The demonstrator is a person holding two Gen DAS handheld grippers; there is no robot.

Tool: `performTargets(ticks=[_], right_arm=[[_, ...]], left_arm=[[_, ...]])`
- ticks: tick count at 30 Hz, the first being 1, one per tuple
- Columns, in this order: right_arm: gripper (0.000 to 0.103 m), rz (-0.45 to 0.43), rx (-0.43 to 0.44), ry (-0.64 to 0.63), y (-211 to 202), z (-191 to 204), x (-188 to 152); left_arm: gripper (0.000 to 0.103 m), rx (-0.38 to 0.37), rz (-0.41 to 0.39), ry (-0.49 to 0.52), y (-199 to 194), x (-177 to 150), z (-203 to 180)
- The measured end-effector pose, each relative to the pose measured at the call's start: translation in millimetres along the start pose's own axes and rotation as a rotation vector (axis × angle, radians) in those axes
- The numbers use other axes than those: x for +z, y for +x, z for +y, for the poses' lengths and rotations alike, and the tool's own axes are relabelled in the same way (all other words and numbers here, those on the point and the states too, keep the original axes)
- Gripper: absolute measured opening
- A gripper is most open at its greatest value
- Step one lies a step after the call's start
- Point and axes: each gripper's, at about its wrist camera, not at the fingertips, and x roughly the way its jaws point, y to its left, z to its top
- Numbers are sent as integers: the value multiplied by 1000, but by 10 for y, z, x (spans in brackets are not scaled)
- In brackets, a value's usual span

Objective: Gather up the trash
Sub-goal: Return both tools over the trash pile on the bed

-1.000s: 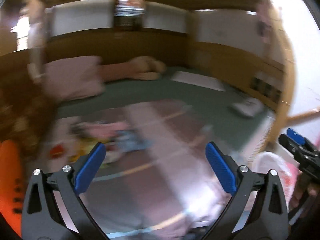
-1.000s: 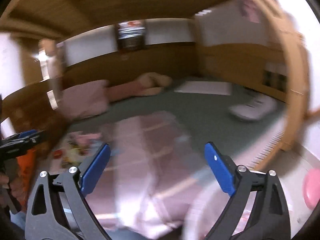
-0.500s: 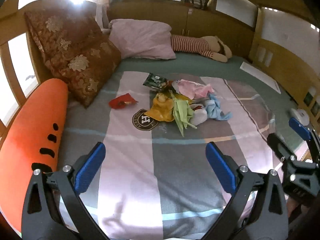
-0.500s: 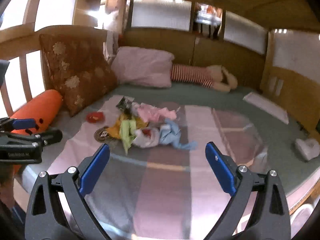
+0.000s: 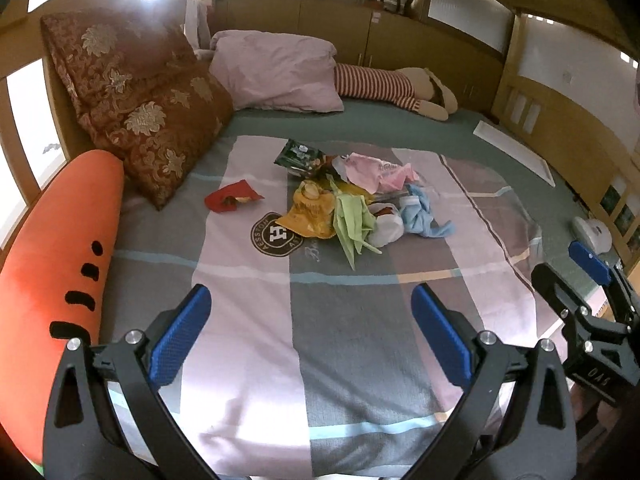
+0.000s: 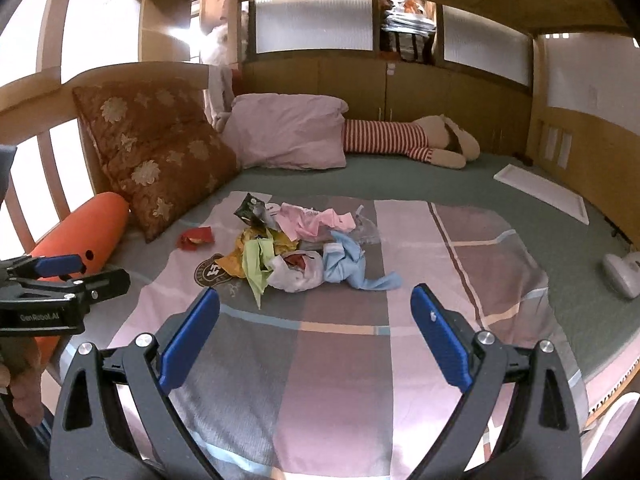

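A heap of trash [image 5: 352,196] lies in the middle of the bed: a dark green packet [image 5: 300,154], a yellow wrapper [image 5: 310,214], green paper [image 5: 352,222], a white bag [image 5: 386,222], and pink and blue cloths. A red wrapper [image 5: 230,197] lies apart to its left. The heap also shows in the right wrist view [image 6: 296,248]. My left gripper [image 5: 312,336] is open and empty, over the near part of the bed. My right gripper [image 6: 316,336] is open and empty, also short of the heap.
The bed has a pink-and-grey striped cover [image 5: 340,340]. An orange carrot cushion [image 5: 52,264] lies along the left edge. A brown flowered pillow [image 5: 136,104], a pink pillow [image 5: 276,72] and a striped plush toy [image 5: 396,88] lie at the back. Wooden walls enclose the bed.
Both views were blurred and aimed further right a second ago. They have swung left and settled on the bed, with the trash heap now centred. Both grippers stayed open.
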Motion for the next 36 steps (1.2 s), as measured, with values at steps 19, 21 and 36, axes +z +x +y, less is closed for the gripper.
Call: performTargets(ticks=[19,21,36], right_arm=[[94,1,0,4,-3,-1,-1],[94,1,-1,3,-2,2,-1],[94,64,92,-8,517,257,353]], left_arm=[[100,12,20,5,33,-25,12],[100,10,21,2,32,-23,12],[100,57,36,-5,520,556,434]])
